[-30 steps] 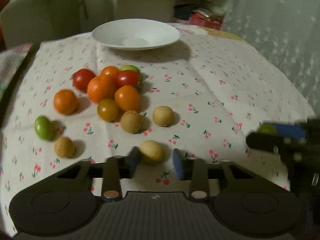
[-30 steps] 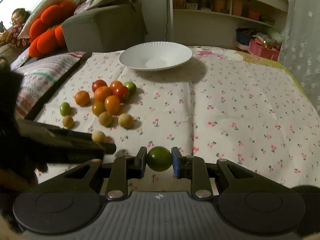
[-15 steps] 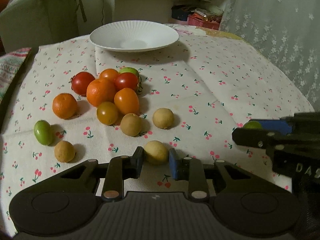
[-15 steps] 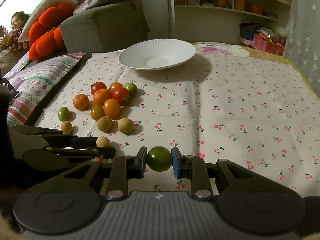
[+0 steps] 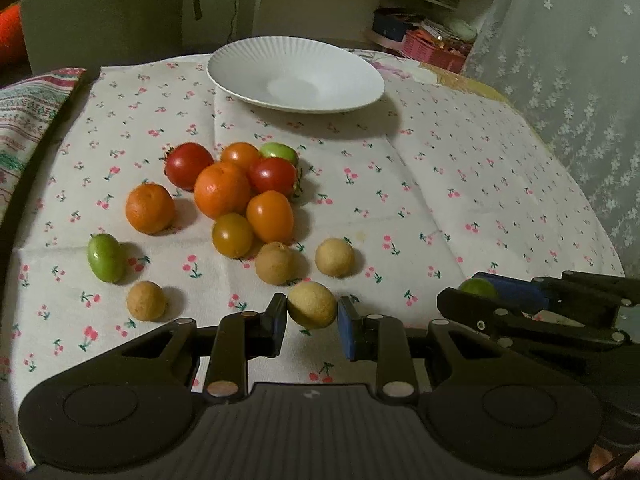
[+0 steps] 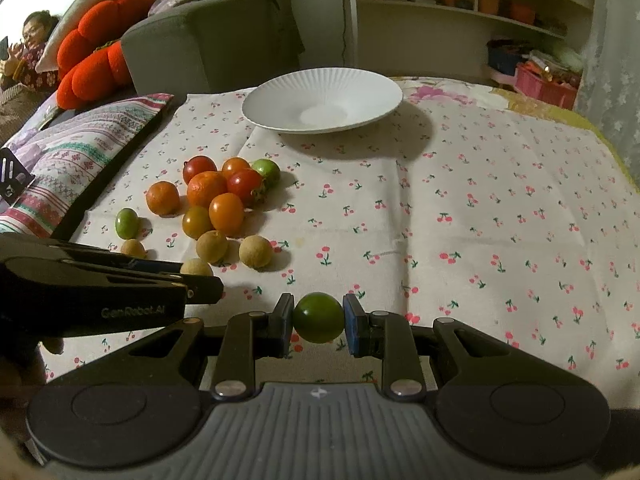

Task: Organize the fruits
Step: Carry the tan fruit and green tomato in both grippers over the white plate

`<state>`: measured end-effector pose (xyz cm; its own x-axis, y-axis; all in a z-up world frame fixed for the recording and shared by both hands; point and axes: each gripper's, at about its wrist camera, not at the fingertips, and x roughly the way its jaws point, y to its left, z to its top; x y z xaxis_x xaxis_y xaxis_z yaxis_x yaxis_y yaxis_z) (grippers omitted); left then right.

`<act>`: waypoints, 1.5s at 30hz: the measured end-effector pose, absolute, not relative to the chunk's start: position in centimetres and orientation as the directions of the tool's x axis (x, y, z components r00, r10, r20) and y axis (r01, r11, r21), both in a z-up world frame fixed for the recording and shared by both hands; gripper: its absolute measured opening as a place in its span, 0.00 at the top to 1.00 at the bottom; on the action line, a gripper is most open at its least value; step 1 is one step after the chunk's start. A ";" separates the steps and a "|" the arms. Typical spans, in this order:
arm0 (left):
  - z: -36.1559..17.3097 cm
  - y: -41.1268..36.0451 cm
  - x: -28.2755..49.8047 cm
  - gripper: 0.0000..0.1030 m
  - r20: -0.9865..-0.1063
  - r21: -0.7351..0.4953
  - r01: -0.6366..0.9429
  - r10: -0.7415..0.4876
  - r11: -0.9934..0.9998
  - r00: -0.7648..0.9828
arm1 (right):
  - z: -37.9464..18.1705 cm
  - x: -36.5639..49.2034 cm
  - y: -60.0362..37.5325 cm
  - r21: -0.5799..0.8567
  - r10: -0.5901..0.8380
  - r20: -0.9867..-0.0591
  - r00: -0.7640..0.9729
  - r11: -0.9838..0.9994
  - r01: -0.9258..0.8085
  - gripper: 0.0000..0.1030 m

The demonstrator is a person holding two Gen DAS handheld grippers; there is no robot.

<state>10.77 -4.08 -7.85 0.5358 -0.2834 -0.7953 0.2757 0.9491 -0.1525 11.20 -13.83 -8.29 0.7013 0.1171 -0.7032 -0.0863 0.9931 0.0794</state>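
Note:
My left gripper [image 5: 312, 322] is shut on a tan round fruit [image 5: 312, 305], held just above the cloth. My right gripper [image 6: 319, 322] is shut on a dark green round fruit [image 6: 319, 317]; it also shows in the left wrist view [image 5: 478, 287] at the right. A cluster of red and orange tomatoes and oranges [image 5: 236, 192] lies mid-left on the cloth, with a green fruit [image 5: 105, 258] and several tan fruits [image 5: 146, 301] near it. An empty white plate [image 5: 296, 74] stands at the far side.
The table wears a white cherry-print cloth [image 6: 480, 216]. A striped cushion [image 6: 72, 160] lies at the left edge, a grey sofa [image 6: 208, 44] and shelves behind. A lace curtain [image 5: 580, 80] hangs at the right.
My left gripper closed on the tan fruit and lifted it slightly. My right gripper kept hold of the green fruit and rose a little.

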 end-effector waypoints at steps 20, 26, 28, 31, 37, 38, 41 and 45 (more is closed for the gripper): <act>-2.1 -2.8 18.7 0.87 -0.684 -0.196 0.288 -0.341 0.937 0.644 | -2.7 19.9 -15.8 0.119 0.173 -0.594 0.786 0.985 -0.127 0.77; -2.7 -6.0 25.2 0.87 -0.674 -0.126 0.342 -0.334 0.931 0.659 | -3.2 29.4 -16.9 0.195 0.239 -0.642 0.729 0.970 -0.146 0.77; -3.3 -6.6 26.3 0.87 -0.671 -0.103 0.348 -0.323 0.932 0.668 | -4.1 31.0 -16.6 0.158 0.215 -0.659 0.721 0.977 -0.147 0.77; -4.5 -7.4 28.2 0.87 -0.684 -0.068 0.357 -0.304 0.932 0.663 | -5.1 31.8 -16.7 0.169 0.231 -0.668 0.708 0.973 -0.158 0.77; -6.1 -7.9 30.4 0.87 -0.717 -0.077 0.356 -0.300 0.931 0.629 | -6.0 33.4 -17.6 0.168 0.222 -0.680 0.698 0.975 -0.146 0.77; -6.2 -8.1 30.6 0.86 -0.718 -0.076 0.356 -0.299 0.931 0.629 | -6.1 33.6 -17.5 0.167 0.223 -0.682 0.697 0.975 -0.148 0.77; -6.5 -8.2 31.0 0.86 -0.722 -0.060 0.354 -0.286 0.933 0.630 | -6.5 34.1 -17.1 0.135 0.202 -0.690 0.695 0.979 -0.150 0.77; -7.1 -7.8 31.6 0.86 -0.731 -0.078 0.345 -0.289 0.935 0.618 | -7.0 34.8 -17.2 0.132 0.203 -0.692 0.693 0.979 -0.155 0.77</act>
<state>31.58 -7.77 -7.13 0.6177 -0.2893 -0.7313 0.3454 0.9352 -0.0782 34.75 -17.16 -6.97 0.6928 0.2030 -0.6920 -0.1546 0.9791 0.1324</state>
